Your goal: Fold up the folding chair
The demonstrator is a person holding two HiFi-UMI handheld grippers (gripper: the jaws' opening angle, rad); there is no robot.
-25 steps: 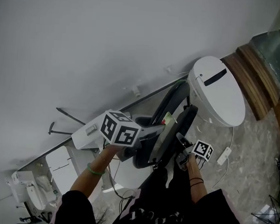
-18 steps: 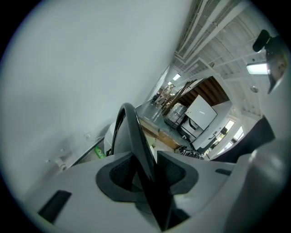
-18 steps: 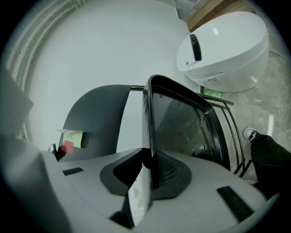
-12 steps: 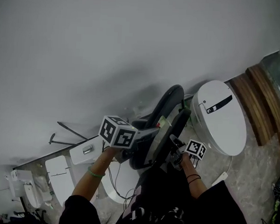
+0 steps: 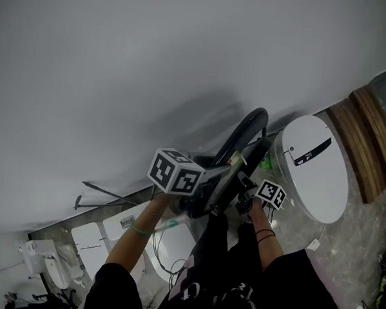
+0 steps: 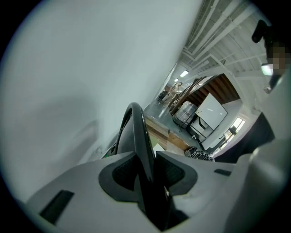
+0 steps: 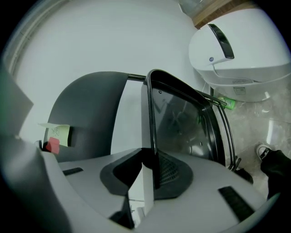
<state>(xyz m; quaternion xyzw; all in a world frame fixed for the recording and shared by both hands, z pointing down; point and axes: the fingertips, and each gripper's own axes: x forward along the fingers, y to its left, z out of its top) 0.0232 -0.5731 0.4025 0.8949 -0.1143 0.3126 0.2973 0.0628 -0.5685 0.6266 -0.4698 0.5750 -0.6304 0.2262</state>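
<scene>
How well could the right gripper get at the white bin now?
Probably not yet. The right gripper has its fingers closed on the thin black edge of the folding chair. The white bin stands close by, nothing visibly between, so once it lets go it likely could.

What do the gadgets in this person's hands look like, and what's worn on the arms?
The left gripper and right gripper have pale grey bodies with dark, textured pads. Each carries a white cube with black square markers. A green band circles the left wrist, dark bands the right; sleeves are black.
</scene>
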